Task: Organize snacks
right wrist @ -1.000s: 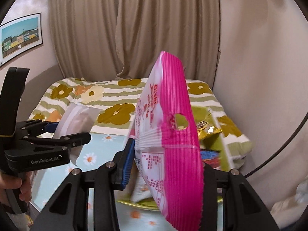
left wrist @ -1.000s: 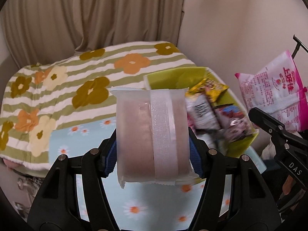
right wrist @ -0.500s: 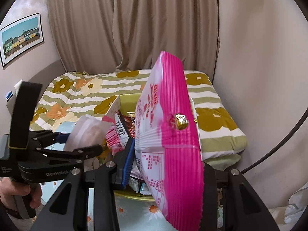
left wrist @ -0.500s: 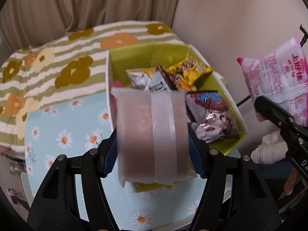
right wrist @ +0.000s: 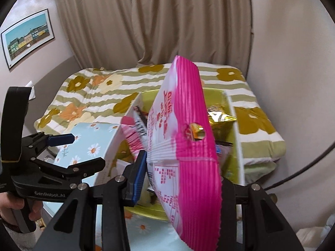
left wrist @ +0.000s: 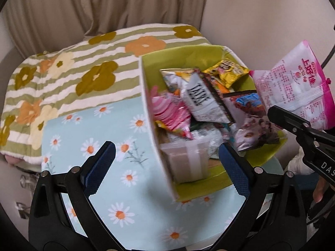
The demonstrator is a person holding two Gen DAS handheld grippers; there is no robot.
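Observation:
A lime-green box (left wrist: 188, 52) stands on the daisy tablecloth (left wrist: 94, 129) and holds several snack packets. A translucent pinkish packet (left wrist: 188, 163) lies loose in its near corner, blurred. My left gripper (left wrist: 165, 146) hangs just above it, jaws opening wide, blue pads clear of the packet. It also shows at the left of the right wrist view, as the left gripper (right wrist: 83, 150). My right gripper (right wrist: 182, 179) is shut on a pink and white snack bag (right wrist: 184, 146), held upright over the box. That bag (left wrist: 293, 87) appears at the right of the left wrist view.
A bed with a green-striped flower blanket (left wrist: 83, 62) lies behind the table. Beige curtains (right wrist: 146, 21) and a plain wall close the back and right. A framed picture (right wrist: 27, 35) hangs on the left wall. A hand (right wrist: 12, 207) grips the left handle.
The left jaws have spread and let go of the translucent packet, which dropped into the box. Both grippers moved forward and down over the box. The right grip on the pink bag is unchanged.

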